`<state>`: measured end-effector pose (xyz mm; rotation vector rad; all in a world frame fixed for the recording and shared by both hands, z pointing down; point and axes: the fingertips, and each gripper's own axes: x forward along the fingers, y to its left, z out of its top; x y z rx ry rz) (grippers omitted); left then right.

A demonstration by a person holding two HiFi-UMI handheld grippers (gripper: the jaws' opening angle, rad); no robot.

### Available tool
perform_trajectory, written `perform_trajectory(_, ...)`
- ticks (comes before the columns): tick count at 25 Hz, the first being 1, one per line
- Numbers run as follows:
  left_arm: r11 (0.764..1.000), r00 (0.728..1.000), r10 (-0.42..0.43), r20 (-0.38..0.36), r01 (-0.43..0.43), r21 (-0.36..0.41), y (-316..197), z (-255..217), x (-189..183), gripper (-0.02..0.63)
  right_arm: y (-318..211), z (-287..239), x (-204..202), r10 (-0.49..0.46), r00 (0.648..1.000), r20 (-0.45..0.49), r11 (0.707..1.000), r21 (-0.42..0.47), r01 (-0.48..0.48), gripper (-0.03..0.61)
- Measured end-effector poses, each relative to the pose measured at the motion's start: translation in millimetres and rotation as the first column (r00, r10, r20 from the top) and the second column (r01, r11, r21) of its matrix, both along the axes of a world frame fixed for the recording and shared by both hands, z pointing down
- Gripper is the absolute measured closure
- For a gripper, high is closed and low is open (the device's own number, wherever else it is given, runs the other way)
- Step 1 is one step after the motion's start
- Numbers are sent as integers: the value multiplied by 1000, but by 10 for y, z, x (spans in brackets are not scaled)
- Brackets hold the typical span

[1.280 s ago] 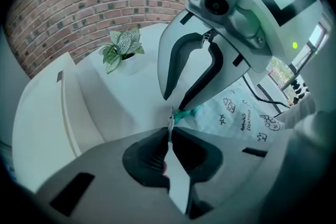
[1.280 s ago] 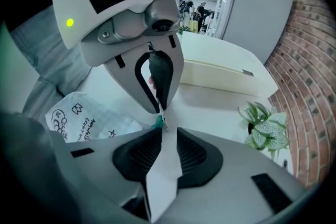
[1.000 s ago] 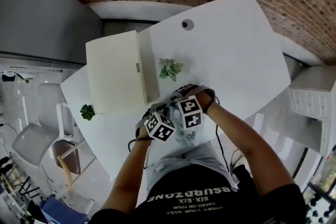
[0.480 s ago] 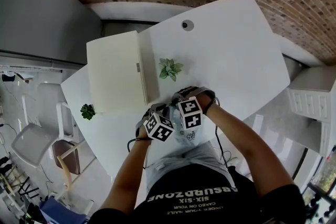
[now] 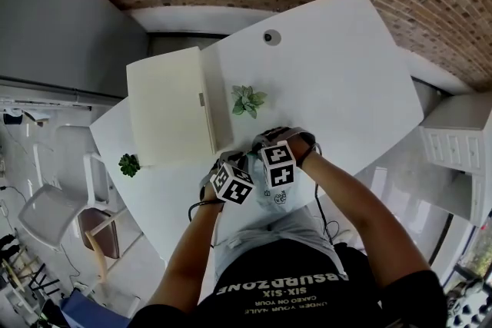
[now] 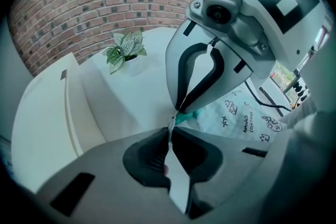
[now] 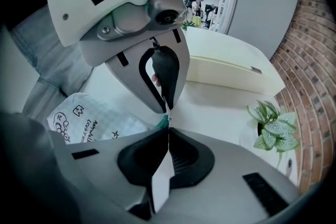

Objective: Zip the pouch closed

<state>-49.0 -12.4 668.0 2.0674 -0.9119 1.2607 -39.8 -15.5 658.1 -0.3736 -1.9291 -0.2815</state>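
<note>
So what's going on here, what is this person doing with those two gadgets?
A person at a white table is working on a white, doodle-printed pouch at the table's near edge. The left hand-held gripper and the right hand-held gripper meet tip to tip at the end of the pouch's teal zipper, both pinched shut there. How far the zip is closed can't be seen.

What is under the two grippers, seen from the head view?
A white printed pouch. The left gripper and right gripper both pinch its teal-zippered edge. The grippers cover most of it, so how far it is zipped cannot be seen.
</note>
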Motion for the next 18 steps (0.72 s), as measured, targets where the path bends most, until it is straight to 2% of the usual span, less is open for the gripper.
perform_trajectory(18,999,1000,-25,-10,25,-22,-5,13,-8,589,32,-57,75,9,1000,5,999,35,-9,580)
